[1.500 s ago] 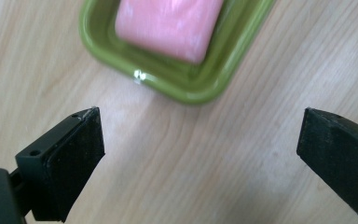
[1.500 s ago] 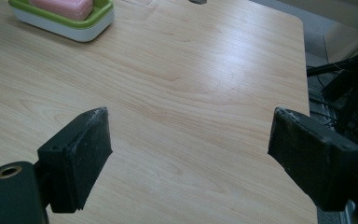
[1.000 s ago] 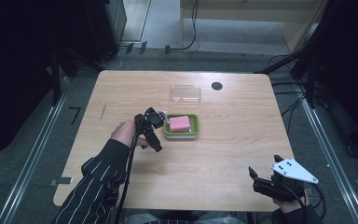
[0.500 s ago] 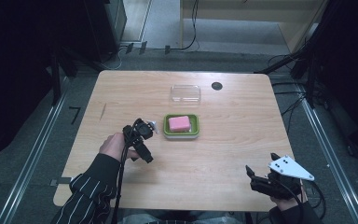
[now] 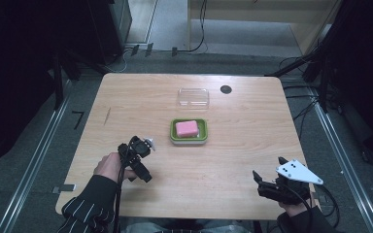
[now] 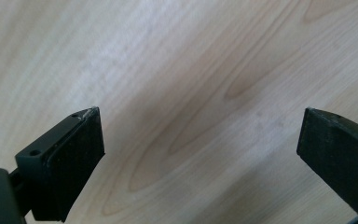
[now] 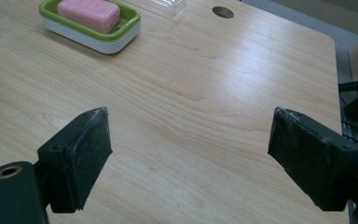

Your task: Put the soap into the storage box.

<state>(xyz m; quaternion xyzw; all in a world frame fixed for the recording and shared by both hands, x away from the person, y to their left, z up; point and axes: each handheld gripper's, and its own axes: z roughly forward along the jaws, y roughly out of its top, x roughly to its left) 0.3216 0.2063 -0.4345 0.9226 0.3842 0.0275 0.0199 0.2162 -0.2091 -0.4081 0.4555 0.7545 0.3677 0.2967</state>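
A pink soap bar lies in a green and white soap dish at the middle of the wooden table. A clear plastic lid rests on the table just behind the dish. My left gripper is held at the front left, pointing down at bare wood, its jaws wide apart and empty. My right gripper sits at the front right corner, open and empty, facing the dish from well back.
A small round hole is in the table near its far edge. Dark equipment, cables and metal floor rails surround the table. A striped sleeve comes in at the bottom left.
The left gripper has drawn back from beside the soap dish toward the front left of the table. The right gripper has barely moved.
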